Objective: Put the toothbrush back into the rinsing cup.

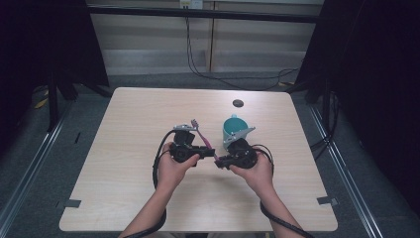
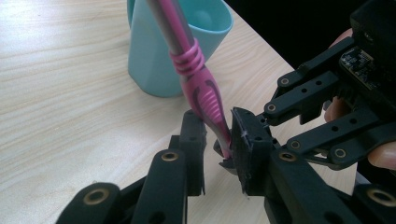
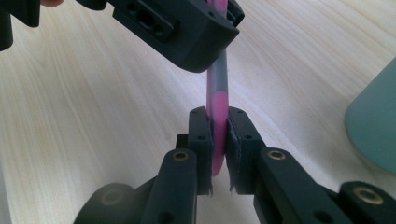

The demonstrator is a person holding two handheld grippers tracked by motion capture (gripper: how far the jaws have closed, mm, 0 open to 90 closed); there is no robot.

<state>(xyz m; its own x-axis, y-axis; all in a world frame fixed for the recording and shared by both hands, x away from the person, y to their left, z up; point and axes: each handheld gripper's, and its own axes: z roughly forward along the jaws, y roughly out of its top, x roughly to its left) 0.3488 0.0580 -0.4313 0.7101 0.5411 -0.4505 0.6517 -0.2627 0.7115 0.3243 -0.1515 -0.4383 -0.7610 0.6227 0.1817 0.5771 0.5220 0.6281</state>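
A pink and grey toothbrush (image 1: 202,136) slants up over the middle of the table, head toward the far left. In the left gripper view my left gripper (image 2: 218,140) is shut on the lower handle of the toothbrush (image 2: 196,70). My right gripper (image 3: 218,140) is shut on the pink tail end of the toothbrush (image 3: 218,84), with the left gripper's jaws just beyond. In the high view the left gripper (image 1: 210,152) and right gripper (image 1: 220,161) meet tip to tip. A teal cup (image 1: 232,128) stands upright just behind them, also in the left gripper view (image 2: 159,56).
The light wooden table (image 1: 124,148) has a small dark round spot (image 1: 238,103) near its far edge. The teal cup's side (image 3: 373,126) is close on the right of the right gripper view. Black cables lie on the floor beyond the table.
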